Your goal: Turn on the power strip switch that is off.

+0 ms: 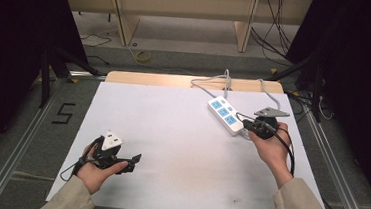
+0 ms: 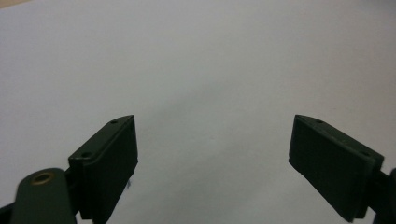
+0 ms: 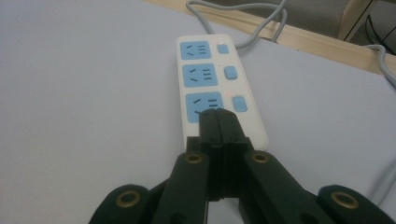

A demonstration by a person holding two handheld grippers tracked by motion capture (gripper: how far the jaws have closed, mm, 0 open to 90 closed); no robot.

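A white power strip (image 1: 226, 115) with three blue sockets lies on the white table sheet at the back right, its grey cord (image 1: 210, 81) running off the far edge. My right gripper (image 1: 246, 124) hovers over the strip's near end with its jaws pressed together and nothing between them. In the right gripper view the shut tips (image 3: 217, 115) sit just over the nearest socket of the power strip (image 3: 210, 79), next to its blue switch (image 3: 239, 103). My left gripper (image 1: 136, 157) rests near the front left, open. In the left gripper view its fingers (image 2: 108, 158) stand wide apart over bare sheet.
The white sheet (image 1: 170, 143) covers most of the table, with a wooden edge (image 1: 165, 79) showing at the back. Cables (image 1: 274, 36) and wooden furniture legs (image 1: 125, 22) lie on the floor beyond. Metal rails (image 1: 20, 136) flank the table.
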